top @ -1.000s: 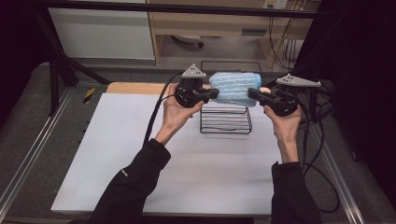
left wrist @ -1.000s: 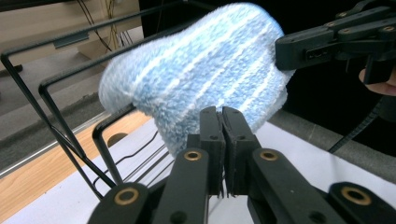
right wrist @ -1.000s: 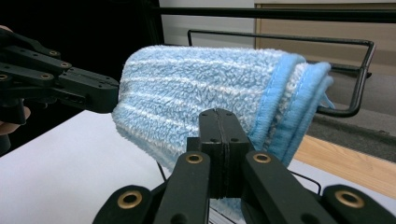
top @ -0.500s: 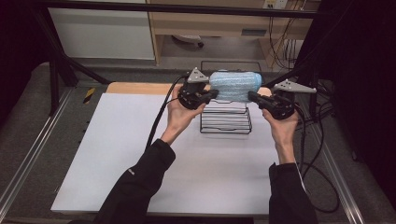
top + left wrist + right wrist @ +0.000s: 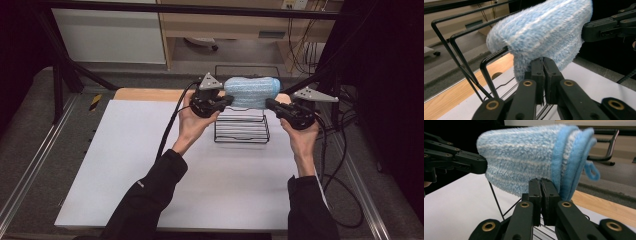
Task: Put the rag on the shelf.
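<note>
The folded, fluffy light-blue striped towel [image 5: 251, 92] hangs draped over the top bars of the black wire rack [image 5: 242, 129] at the far edge of the white-topped bench [image 5: 125, 165] — that step looks done. Left gripper [image 5: 227, 99] and right gripper [image 5: 270, 104] flank it, fingers clenched on nothing visible; what seems left is pulling away.

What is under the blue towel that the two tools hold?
Under the blue towel stands a black wire rack on the white table. One rack bar meets the towel's underside; the towel covers the rest of the rack's top.
</note>
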`<state>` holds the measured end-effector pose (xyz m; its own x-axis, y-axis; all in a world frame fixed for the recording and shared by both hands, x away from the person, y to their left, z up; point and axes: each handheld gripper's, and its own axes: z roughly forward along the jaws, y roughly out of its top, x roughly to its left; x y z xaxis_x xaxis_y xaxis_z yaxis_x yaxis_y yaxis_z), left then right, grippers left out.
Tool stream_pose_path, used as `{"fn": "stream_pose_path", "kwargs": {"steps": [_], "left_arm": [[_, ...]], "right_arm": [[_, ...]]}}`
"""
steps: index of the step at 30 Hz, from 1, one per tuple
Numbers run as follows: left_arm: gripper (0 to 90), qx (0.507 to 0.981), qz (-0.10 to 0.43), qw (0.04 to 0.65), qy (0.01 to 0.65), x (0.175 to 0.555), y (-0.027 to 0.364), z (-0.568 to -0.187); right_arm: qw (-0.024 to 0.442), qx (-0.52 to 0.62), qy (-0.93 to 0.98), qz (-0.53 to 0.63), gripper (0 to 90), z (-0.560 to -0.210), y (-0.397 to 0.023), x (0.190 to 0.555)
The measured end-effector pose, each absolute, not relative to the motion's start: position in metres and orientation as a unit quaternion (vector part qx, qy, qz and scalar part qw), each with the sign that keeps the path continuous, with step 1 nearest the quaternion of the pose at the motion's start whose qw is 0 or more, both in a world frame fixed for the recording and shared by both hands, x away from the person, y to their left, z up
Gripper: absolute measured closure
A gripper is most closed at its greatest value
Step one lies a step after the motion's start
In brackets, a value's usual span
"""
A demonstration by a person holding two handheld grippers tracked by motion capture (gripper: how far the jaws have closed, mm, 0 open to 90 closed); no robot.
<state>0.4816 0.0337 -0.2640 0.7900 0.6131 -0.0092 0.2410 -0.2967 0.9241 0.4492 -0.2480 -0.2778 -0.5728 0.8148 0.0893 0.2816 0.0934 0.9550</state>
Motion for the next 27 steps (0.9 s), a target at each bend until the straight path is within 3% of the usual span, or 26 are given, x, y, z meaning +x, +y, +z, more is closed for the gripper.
{"fn": "stream_pose_path", "kwargs": {"steps": [12,16,27], "left_arm": [[72.4,0.775,0.180,0.545,0.265,0.471,0.041,-0.240],[63.9,0.778,0.180,0.541,0.266,0.471,0.041,-0.234],[42.3,0.779,0.193,0.534,0.265,0.459,0.064,-0.231]], "right_arm": [[0.257,0.378,0.691,0.561,74.4,-0.257,-0.245,0.441],[0.257,0.374,0.687,0.568,70.0,-0.245,-0.243,0.440],[0.264,0.370,0.685,0.569,41.3,-0.236,-0.246,0.425]]}}
